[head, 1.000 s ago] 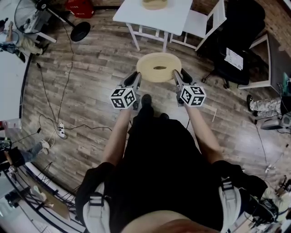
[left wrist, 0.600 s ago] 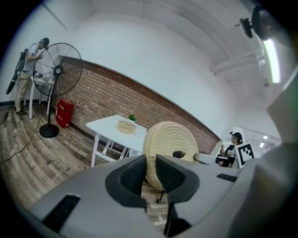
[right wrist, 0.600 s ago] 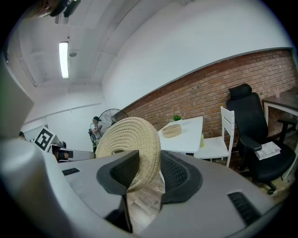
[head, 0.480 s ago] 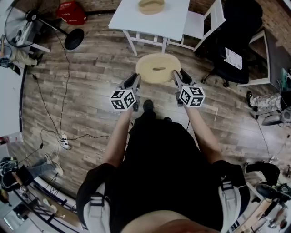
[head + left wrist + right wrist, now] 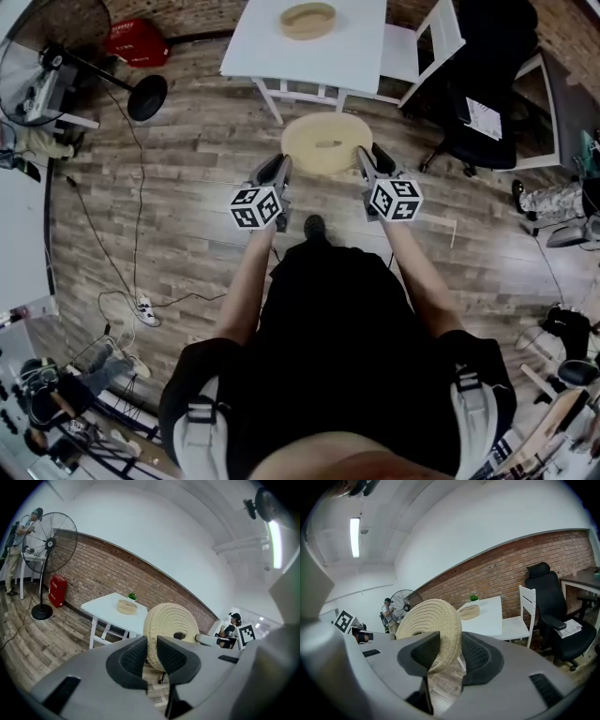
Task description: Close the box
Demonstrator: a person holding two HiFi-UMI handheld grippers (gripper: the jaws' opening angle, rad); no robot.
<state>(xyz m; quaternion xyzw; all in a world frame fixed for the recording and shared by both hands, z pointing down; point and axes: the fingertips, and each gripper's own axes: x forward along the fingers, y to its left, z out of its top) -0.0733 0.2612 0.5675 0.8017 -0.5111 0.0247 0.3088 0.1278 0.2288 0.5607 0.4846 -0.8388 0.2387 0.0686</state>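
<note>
I hold a round woven lid (image 5: 326, 142) (image 5: 171, 622) (image 5: 427, 619) level above the wood floor, one gripper on each side. My left gripper (image 5: 284, 162) (image 5: 151, 647) is shut on its left rim. My right gripper (image 5: 367, 156) (image 5: 450, 654) is shut on its right rim. Ahead stands a white table (image 5: 349, 49) (image 5: 101, 605) (image 5: 489, 617). On it sits the open round woven box (image 5: 307, 20) (image 5: 126, 606) (image 5: 469, 612). The lid hangs short of the table's near edge.
A standing fan (image 5: 58, 54) and a red case (image 5: 137, 42) are at the far left. A white chair (image 5: 418, 43) and a black office chair (image 5: 489, 101) stand right of the table. Cables and a power strip (image 5: 145, 307) lie on the floor at left.
The table and the box on it have slid further into the head view, closer to me. Both grippers keep the same hold on the lid.
</note>
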